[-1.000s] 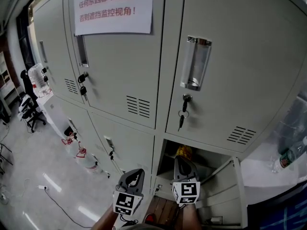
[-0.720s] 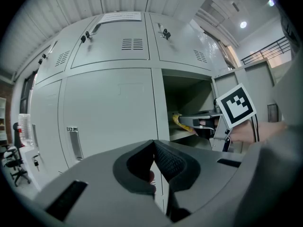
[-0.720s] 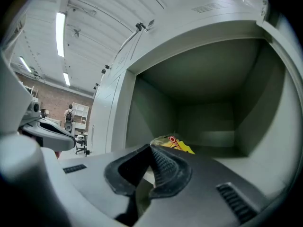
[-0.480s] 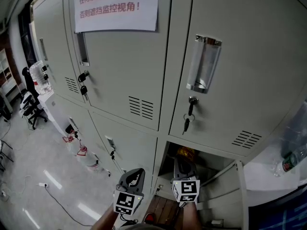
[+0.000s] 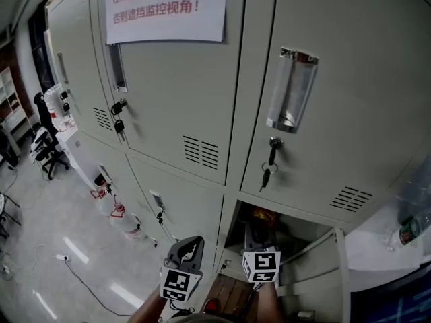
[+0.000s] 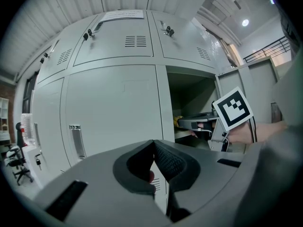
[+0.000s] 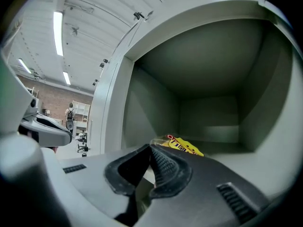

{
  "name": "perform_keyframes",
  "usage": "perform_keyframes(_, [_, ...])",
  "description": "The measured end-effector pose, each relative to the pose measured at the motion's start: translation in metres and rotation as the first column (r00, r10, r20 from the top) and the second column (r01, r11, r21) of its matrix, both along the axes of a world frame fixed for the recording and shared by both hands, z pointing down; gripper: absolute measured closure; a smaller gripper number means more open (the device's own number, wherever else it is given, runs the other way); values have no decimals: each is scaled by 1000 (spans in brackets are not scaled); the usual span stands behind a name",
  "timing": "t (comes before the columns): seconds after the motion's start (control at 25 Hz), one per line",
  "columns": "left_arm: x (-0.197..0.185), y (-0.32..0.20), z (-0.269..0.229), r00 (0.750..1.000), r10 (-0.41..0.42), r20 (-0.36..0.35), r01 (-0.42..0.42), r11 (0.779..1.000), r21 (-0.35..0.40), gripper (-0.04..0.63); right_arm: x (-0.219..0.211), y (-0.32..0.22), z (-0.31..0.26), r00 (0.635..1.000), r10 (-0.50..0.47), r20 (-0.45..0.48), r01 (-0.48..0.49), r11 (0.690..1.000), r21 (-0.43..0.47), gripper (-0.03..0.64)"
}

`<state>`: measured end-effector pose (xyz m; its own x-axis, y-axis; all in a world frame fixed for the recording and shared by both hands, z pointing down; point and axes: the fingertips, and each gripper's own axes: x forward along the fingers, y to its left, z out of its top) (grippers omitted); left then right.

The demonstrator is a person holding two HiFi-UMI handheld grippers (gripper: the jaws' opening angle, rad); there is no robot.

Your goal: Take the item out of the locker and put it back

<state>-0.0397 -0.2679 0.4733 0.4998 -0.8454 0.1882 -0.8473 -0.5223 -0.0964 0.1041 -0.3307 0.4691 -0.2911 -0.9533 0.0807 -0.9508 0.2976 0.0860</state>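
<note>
A lower locker (image 5: 296, 229) stands open, its door (image 5: 316, 264) swung out to the right. Inside lies a yellow packet (image 5: 262, 214) (image 7: 182, 146) on the compartment floor. My right gripper (image 5: 258, 235) (image 7: 150, 147) reaches into the opening, jaws shut. The packet's near edge sits right at its tips, and whether they pinch it is hidden. My left gripper (image 5: 190, 249) (image 6: 153, 143) hangs shut and empty in front of the closed locker door to the left. In the left gripper view the right gripper (image 6: 199, 123) points at the packet (image 6: 177, 121).
Closed lockers with keys (image 5: 269, 168) in their locks fill the wall above, with a paper notice (image 5: 165, 9) taped on. Bottles (image 5: 120, 215) and a cable (image 5: 81, 274) lie on the floor at the left. A chair (image 5: 44, 150) stands further back. Another bottle (image 5: 409, 231) lies at the right.
The head view has tilted, so the lockers sit lower and further right in the picture. Both grippers hold nearly the same places, the right one still at the open locker.
</note>
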Motion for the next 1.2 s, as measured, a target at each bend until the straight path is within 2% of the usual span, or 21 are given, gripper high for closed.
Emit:
perform_keyframes(0.16, [-1, -1, 0, 1000, -3, 1, 3, 1000, -1, 572, 1, -1, -1, 999, 6, 42, -6, 1000, 3, 598])
perform_keyframes(0.2, [-2, -1, 0, 1000, -5, 1, 5, 1000, 0, 572, 1, 0, -1, 998, 0, 63, 0, 1000, -1, 582])
perform_keyframes(0.28, [-3, -2, -1, 1000, -7, 1, 7, 1000, 0, 572, 0, -1, -1, 996, -11, 87, 12, 1000, -9, 493])
perform_keyframes(0.36, [-4, -1, 0, 1000, -8, -1, 8, 1000, -1, 572, -1, 0, 0, 997, -14, 81, 15, 1000, -14, 483])
perform_keyframes(0.88, [-6, 5, -3, 1000, 2, -12, -1, 1000, 6, 572, -4, 10, -2, 998, -1, 55, 2, 1000, -18, 483])
perform_keyframes(1.2, [4, 16, -9, 999, 47, -18, -47, 999, 22, 572, 5, 33, -15, 998, 37, 54, -37, 999, 6, 483])
